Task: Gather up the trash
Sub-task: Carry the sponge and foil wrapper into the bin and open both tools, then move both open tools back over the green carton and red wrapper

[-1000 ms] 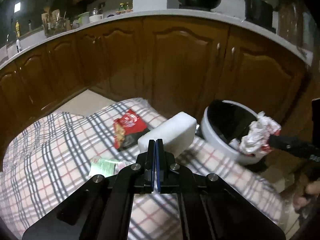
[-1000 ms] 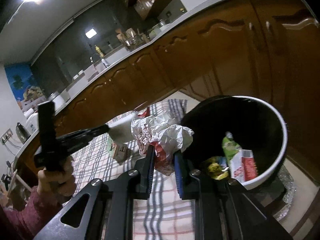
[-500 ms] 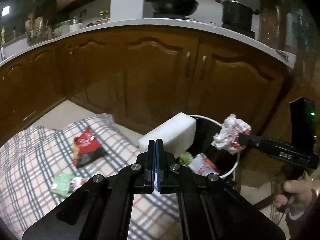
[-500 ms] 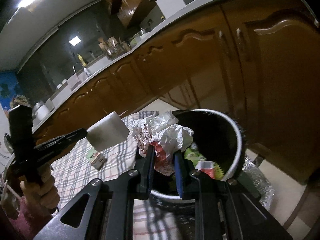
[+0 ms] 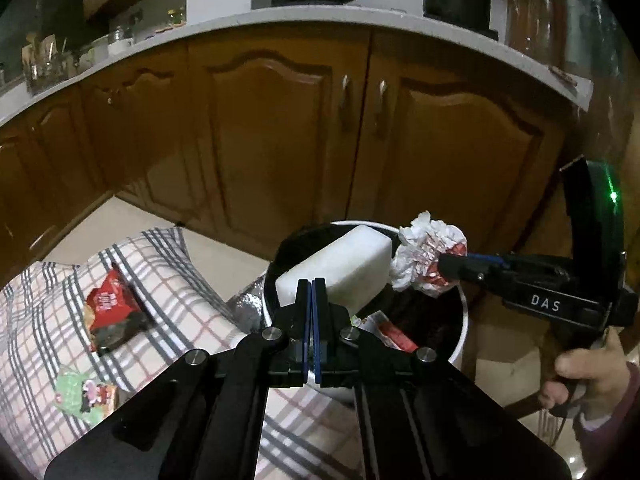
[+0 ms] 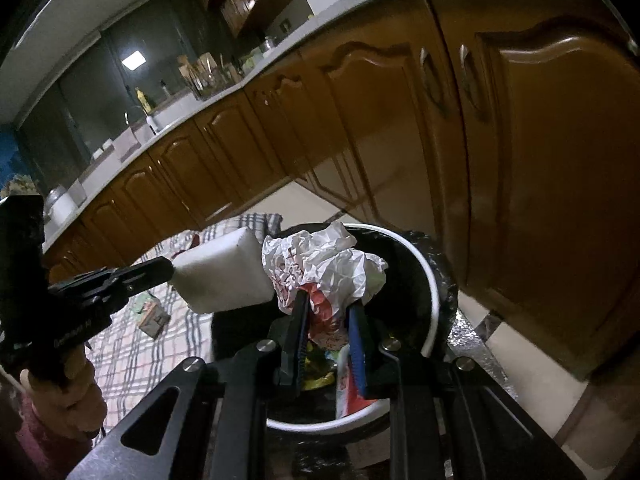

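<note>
Both grippers are hanging over the bin (image 5: 462,322) right now, each with a piece of trash. The left gripper (image 5: 311,292) is clamped all the way down, pads looking pressed flat together, and a white block (image 5: 340,272) is sticking out past the tips, so it's probably pinching only a thin edge or wrapper of it. The right gripper (image 6: 326,308) is squeezing a crumpled wrapper (image 6: 320,264) between its pads, jaws only slightly apart.

The block and the wrapper are sitting just about touching each other above the bin's mouth. That's the bit I'm worrying about. If both let go together, the two pieces could be knocking into each other and one could be bouncing off the rim (image 6: 432,296) onto the floor. The block is also reaching across the near rim instead of hanging over the middle, so a drop from here might be landing half on the edge.

That thin grip on the block looks sketchy too; any wobble and it could be slipping out early, maybe back onto the checked cloth (image 5: 192,280).

The bin already has some packets in it, so a bulky block may be sitting high and tipping out.

A red packet (image 5: 110,312) and a green packet (image 5: 86,394) are still lying on the cloth waiting.
</note>
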`<state>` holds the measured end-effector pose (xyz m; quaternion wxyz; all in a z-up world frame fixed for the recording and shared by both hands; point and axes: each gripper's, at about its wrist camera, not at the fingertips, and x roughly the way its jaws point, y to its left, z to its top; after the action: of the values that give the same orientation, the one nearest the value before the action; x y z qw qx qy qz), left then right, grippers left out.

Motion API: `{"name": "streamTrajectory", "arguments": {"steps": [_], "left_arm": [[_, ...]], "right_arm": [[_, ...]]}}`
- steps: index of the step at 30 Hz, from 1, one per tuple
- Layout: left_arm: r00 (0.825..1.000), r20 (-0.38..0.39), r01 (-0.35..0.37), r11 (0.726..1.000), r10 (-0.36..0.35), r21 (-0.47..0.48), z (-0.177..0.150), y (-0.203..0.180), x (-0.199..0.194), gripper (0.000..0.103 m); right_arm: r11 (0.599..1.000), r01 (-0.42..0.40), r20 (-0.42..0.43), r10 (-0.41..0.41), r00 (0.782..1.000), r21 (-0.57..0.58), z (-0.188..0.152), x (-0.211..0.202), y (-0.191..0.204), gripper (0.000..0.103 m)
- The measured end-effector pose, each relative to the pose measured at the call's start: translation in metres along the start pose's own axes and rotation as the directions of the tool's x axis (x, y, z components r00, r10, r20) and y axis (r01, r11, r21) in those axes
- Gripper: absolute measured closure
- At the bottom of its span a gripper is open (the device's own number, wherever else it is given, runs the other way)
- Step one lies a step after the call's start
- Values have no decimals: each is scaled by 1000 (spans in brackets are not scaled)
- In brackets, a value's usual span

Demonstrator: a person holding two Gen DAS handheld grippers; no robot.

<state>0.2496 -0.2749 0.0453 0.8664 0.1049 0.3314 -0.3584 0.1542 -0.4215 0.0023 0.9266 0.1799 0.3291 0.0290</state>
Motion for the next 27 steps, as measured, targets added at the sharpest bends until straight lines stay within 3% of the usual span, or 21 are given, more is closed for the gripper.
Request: {"name": "streamTrajectory", "arguments": {"steps": [5, 8, 10, 12, 17, 19, 21, 27], "left_arm": [[999, -41, 29, 1000, -28, 4, -2, -4, 16, 103], [997, -64, 30, 1000, -30, -6, -5, -5, 23, 101], [996, -75, 41, 999, -42, -24, -7, -3, 26, 86], [997, -73, 32, 999, -35, -35, -9, -1, 26, 74], [998, -59, 33, 996, -38, -86, -16, 8, 18, 72], [999, -47, 15, 993, -21, -114, -20, 13, 13, 57], [1000, -25, -17, 992, 14, -129, -27, 18, 3, 49], [997, 4, -77, 977, 79, -200, -49, 40, -26, 44]], "right_arm": [[1000, 7, -40, -6, 999, 11, 1, 14, -7, 83], [999, -2, -57, 4, 998, 35, 1, 19, -13, 74], [998, -12, -55, 15, 998, 62, 0, 20, -18, 53], [997, -16, -45, 19, 999, 73, 0, 18, -21, 52], [996, -33, -25, 35, 999, 84, -3, 11, -21, 52], [995, -47, -11, 48, 999, 85, -3, 9, -19, 48], [995, -59, 3, 59, 998, 81, -4, 7, -15, 42], [995, -88, 21, 87, 996, 54, -5, 3, 3, 40]]}}
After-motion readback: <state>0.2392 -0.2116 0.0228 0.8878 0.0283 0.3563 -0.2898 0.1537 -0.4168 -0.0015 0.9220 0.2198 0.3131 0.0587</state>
